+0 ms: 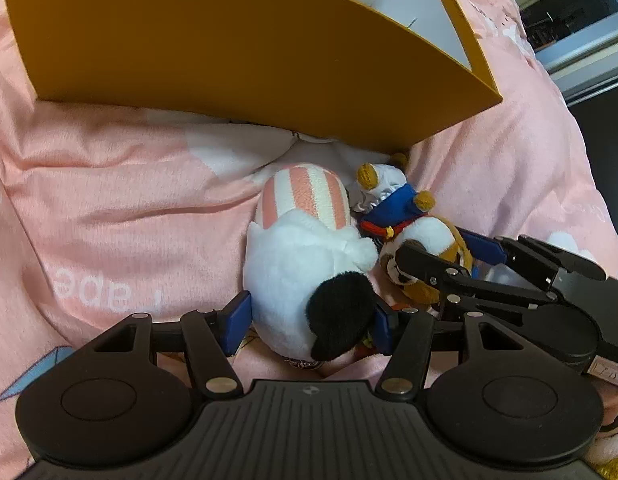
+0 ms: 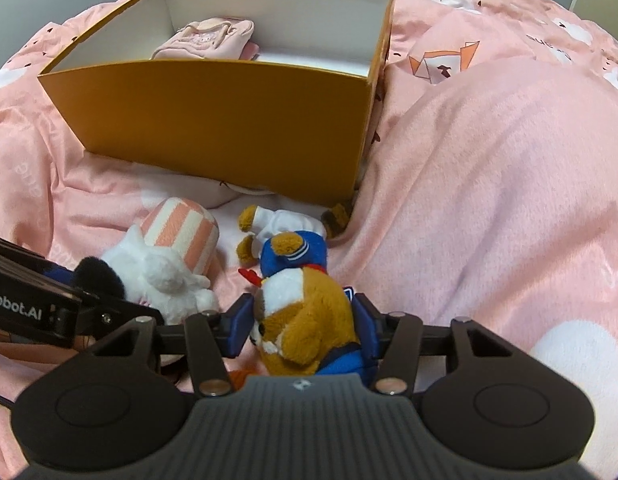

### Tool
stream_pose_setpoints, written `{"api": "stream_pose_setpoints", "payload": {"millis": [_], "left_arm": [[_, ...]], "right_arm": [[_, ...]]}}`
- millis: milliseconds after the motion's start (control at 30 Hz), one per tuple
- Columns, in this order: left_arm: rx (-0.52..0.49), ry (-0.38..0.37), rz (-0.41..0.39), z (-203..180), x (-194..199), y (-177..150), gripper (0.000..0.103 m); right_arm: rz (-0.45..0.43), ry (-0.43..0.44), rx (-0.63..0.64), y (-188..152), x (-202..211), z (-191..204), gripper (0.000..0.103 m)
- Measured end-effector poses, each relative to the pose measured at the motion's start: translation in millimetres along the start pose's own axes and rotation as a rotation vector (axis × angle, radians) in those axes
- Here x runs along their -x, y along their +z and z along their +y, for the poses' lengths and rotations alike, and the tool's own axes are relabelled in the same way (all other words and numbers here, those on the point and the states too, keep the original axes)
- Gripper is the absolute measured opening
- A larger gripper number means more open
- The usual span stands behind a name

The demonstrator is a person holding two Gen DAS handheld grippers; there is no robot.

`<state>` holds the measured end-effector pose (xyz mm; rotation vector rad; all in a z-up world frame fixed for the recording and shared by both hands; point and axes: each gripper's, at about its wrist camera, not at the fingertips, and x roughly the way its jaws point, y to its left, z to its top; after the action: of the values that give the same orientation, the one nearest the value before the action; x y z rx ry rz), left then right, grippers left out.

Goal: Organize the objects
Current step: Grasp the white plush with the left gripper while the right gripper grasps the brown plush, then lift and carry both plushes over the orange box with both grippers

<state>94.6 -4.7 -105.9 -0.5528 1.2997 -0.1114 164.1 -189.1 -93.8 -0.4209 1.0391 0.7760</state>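
Note:
A white plush (image 1: 301,264) with a black ear and a pink-striped body lies on the pink blanket in front of an orange box (image 1: 229,60). My left gripper (image 1: 311,322) is shut on its head, a blue pad against each side. Right beside it lies a brown plush (image 2: 305,308) in a blue and white sailor outfit. My right gripper (image 2: 305,328) is shut on its head. In the left wrist view the right gripper (image 1: 449,254) comes in from the right around the brown plush (image 1: 425,240). The white plush (image 2: 161,276) shows at the left of the right wrist view.
The orange box (image 2: 213,120) is open, white inside, with a folded pink garment (image 2: 205,38) at its far left end. The pink blanket (image 2: 489,200) bulges into a high fold on the right. A dark doorway (image 1: 569,12) shows beyond the bed.

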Motion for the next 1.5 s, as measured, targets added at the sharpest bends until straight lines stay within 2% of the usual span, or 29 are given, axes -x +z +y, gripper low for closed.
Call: {"api": "stream_pose_setpoints", "payload": {"millis": [167, 267, 433, 733, 933, 1267, 1500], "left_arm": [[0.010, -0.016, -0.030, 3, 5, -2, 0.064], [-0.009, -0.023, -0.066, 0, 11, -4, 0.062], [-0.065, -0.032, -0.140, -4, 30, -7, 0.061], [-0.166, -0.048, -0.300, -21, 75, -14, 0.061], [-0.179, -0.085, -0.383, -32, 102, -10, 0.061], [-0.173, -0.115, -0.494, -36, 139, 31, 0.061], [-0.182, -0.106, -0.475, -24, 148, 90, 0.060]], "right_arm": [[-0.005, -0.004, 0.014, -2, 0, 3, 0.049], [-0.027, -0.003, 0.007, -3, 5, 2, 0.045], [-0.075, 0.035, -0.050, -2, 28, -4, 0.044], [-0.231, 0.103, -0.081, 4, 96, -5, 0.044], [-0.347, 0.141, -0.090, 20, 131, -5, 0.044], [-0.474, 0.168, -0.080, 72, 143, 2, 0.044], [-0.490, 0.158, -0.098, 119, 118, 1, 0.044]]}}
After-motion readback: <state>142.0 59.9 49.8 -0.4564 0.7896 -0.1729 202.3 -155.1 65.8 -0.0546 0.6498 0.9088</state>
